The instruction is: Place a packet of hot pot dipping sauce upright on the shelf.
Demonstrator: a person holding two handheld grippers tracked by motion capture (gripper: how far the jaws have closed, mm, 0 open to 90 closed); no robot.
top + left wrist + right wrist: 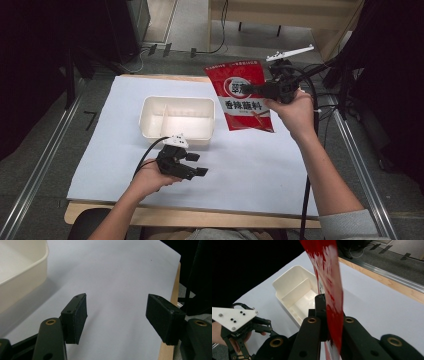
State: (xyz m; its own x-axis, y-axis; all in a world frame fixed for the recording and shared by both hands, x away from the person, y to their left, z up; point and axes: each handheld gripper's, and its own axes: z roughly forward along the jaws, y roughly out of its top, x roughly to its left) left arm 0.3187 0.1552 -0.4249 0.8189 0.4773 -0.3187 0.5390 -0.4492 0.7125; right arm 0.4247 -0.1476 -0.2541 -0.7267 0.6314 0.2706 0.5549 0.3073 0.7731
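Right tool point(256, 89) is clamped on a red sauce packet point(242, 95), gripping it at its right edge, packet lifted off the table point(260, 165) and hanging above the far right part of the white sheet. In the right gripper view the packet point(329, 285) runs edge-on straight up between the closed jaws, its face blurred. Left tool point(196, 164) sits low over the sheet near the table's front edge, jaws spread wide with nothing between them; in the left gripper view only bare white sheet point(120, 277) lies between the two pads point(80, 317). Cream divided container point(177, 117) sits on the sheet just beyond the left tool, left of the packet and well apart from it, both compartments empty. Container's corner point(22, 267) shows at the upper left of the left gripper view.
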